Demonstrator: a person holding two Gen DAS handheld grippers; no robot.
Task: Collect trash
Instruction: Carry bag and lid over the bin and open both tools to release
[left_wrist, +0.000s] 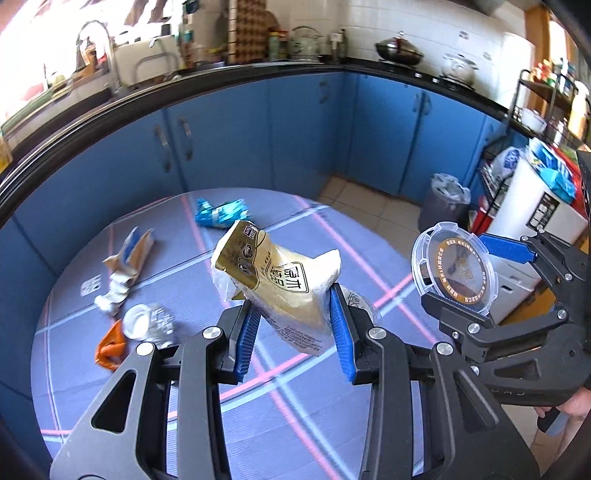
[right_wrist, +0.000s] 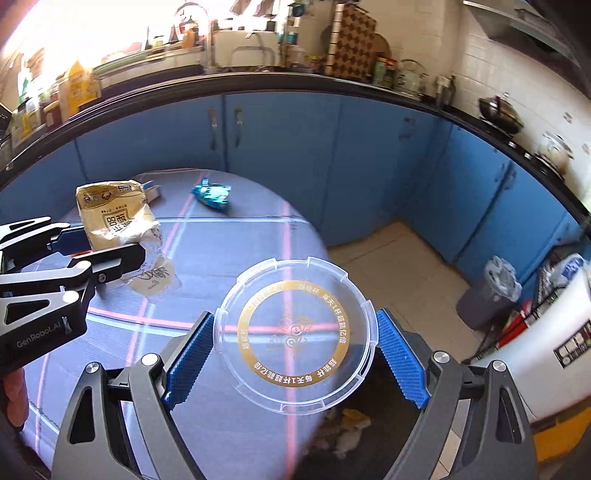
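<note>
The left hand-held gripper (left_wrist: 295, 325) is squeezed onto a gold and white snack bag (left_wrist: 273, 284). Its blue pads (left_wrist: 248, 332) press the bag from both sides, and the bag hangs in the air above the tabletop (left_wrist: 184, 376). The tabletop is round, with a blue cloth and pink lines on it.

The right hand-held gripper (right_wrist: 295, 354) holds a clear round plastic lid (right_wrist: 295, 336) with a gold ring printed on it. The jaws stand wide, and the lid sits between the two blue pads, touching both. This lid is in the air over the edge of the tabletop. Below it, off the tabletop's edge, is a dark bin (right_wrist: 373, 443) with some scraps inside.

More trash lies on the tabletop. A blue wrapper (left_wrist: 221, 214) is at the far side. A torn silver packet (left_wrist: 127, 258) is toward the left side. Near it are a squashed clear cup (left_wrist: 149, 323) and an orange scrap (left_wrist: 110, 347), close to the left edge.

Past the tabletop, on the floor by the blue cupboards, stands a grey bin with a bag in it (left_wrist: 445, 203).
</note>
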